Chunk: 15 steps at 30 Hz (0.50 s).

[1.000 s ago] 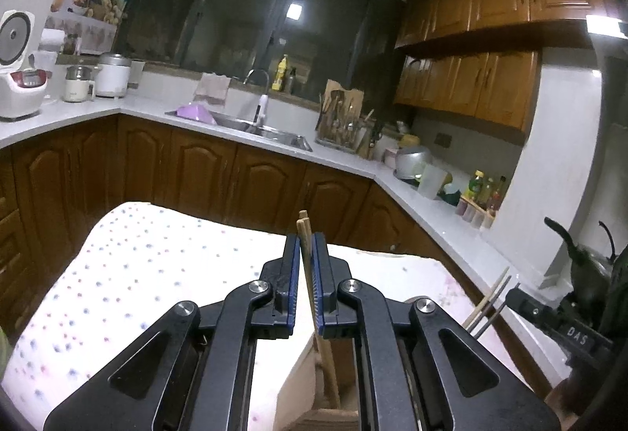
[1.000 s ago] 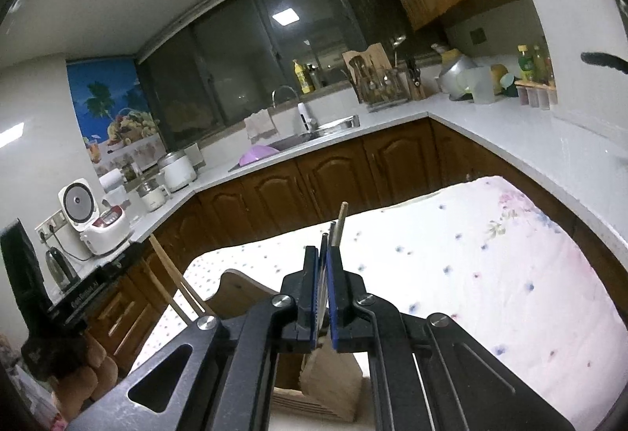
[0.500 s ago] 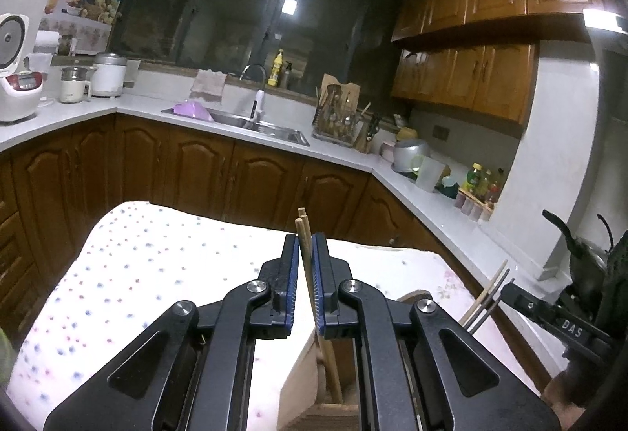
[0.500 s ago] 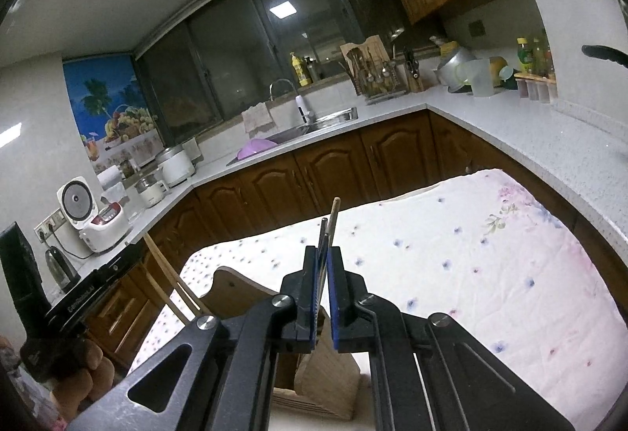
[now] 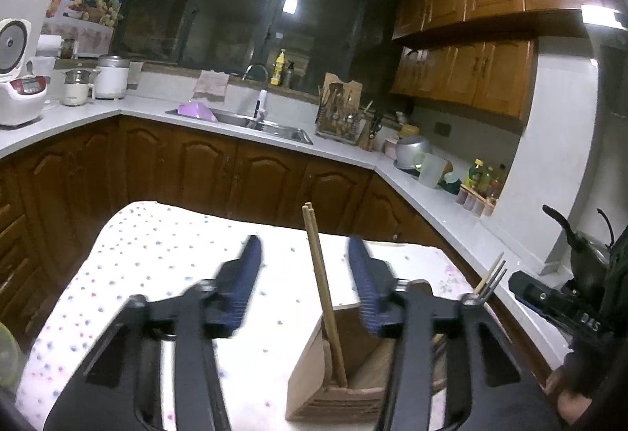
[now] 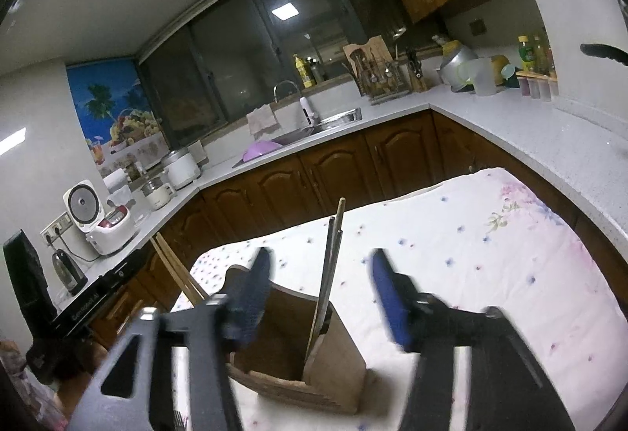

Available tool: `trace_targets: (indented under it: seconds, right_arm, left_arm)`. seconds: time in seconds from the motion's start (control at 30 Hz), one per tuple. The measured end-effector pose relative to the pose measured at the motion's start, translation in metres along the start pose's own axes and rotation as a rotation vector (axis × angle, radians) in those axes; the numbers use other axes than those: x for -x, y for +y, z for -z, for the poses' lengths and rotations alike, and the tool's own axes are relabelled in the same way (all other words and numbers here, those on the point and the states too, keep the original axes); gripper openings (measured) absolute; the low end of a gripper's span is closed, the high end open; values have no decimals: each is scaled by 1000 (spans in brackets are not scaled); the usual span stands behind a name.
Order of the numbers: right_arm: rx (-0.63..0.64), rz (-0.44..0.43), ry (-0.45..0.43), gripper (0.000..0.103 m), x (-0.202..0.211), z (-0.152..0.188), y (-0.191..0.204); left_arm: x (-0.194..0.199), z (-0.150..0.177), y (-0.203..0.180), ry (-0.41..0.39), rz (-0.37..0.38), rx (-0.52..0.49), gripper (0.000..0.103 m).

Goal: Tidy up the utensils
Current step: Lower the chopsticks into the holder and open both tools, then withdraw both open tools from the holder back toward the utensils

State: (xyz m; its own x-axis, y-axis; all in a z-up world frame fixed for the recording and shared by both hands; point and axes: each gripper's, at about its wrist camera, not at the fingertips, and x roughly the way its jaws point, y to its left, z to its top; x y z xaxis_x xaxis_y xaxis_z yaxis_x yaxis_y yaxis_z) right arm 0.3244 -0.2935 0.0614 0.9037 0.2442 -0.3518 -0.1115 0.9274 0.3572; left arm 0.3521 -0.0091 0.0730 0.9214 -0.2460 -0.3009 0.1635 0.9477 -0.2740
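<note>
A wooden box (image 5: 337,388) stands on the surface (image 5: 165,258), which wears a white cloth with small dots. The left gripper (image 5: 304,254) is opening – its blue pads are apart, and a pair of chopsticks (image 5: 322,282) stands between them without touching, leaning inside the box. The right gripper (image 6: 320,266) is opening too, its pads wide apart. Between them stand more sticks (image 6: 327,274), one light and one dark, resting in the box (image 6: 333,372) – free of the pads. Behind the box a sink (image 6: 333,119) sits far off.
</note>
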Motion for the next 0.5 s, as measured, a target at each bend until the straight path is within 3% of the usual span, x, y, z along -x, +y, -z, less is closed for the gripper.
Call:
trace_targets:
  seconds: [0.03, 0.1, 0.2, 0.5]
  right_arm:
    - [1, 0, -4, 81, 2, 0, 0]
    - [8, -1, -10, 84, 7, 2, 1]
    - [10, -9, -14, 90, 13, 4, 2]
    - [25, -33, -16, 94, 43, 12, 10]
  left_arm:
    - [3, 0, 1, -2, -5, -3, 58]
    - [10, 2, 2, -10, -25, -5, 80]
    - [21, 4, 5, -18, -42, 0, 94]
    - [55, 11, 9, 8, -49, -18, 100]
